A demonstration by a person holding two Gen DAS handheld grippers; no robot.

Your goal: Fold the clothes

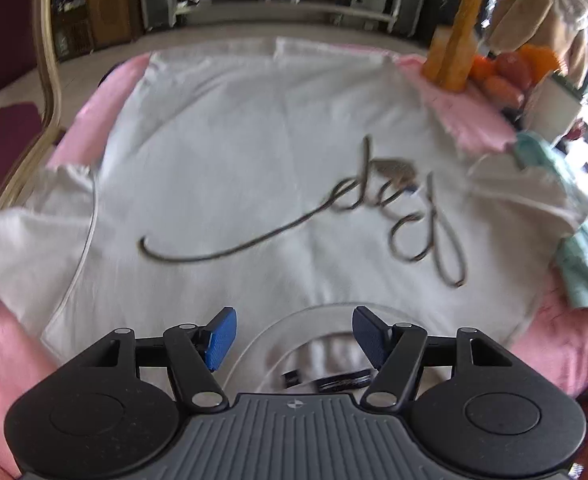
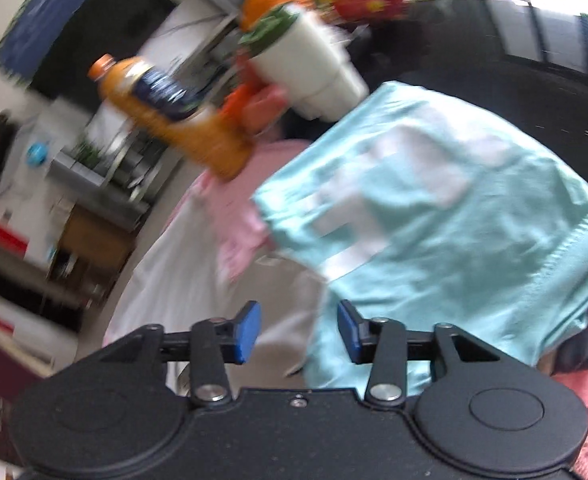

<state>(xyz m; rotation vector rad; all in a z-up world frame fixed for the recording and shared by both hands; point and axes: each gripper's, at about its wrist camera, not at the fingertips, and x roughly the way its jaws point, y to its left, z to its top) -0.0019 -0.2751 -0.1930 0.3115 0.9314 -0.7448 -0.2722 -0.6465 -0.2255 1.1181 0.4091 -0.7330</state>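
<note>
Left gripper (image 1: pixel 291 338), jaws wide and empty, hung above white T-shirt (image 1: pixel 253 152) collar spread flat ahead; right gripper (image 2: pixel 298 332), part-open, empty, beside mint garment (image 2: pixel 434 208); pinching one layer at the shoulders seemed wisest.

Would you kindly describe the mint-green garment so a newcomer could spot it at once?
Start at the pink-covered table, where a white T-shirt lies spread flat. Beside its right sleeve sits the mint-green garment, folded. Only it is pale green with white patches.
</note>
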